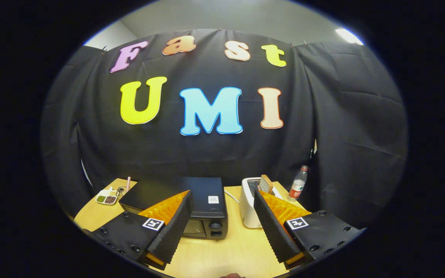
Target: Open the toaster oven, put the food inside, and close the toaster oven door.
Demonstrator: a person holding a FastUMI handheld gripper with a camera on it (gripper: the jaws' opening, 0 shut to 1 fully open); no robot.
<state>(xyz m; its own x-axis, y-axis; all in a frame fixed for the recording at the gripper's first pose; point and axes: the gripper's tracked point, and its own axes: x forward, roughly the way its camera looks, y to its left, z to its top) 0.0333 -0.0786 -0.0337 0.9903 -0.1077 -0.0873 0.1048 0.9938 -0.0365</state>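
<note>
On the wooden counter the black toaster oven is seen shut, just ahead of the empty, wide-open tongs. It is judged heavy and rigid; its door handle cannot be made out. The bread slice, light and crumbly, stands in the white toaster alongside.

Gripper fingers spread wide, holding nothing; toaster oven just ahead w/ door closed.
</note>
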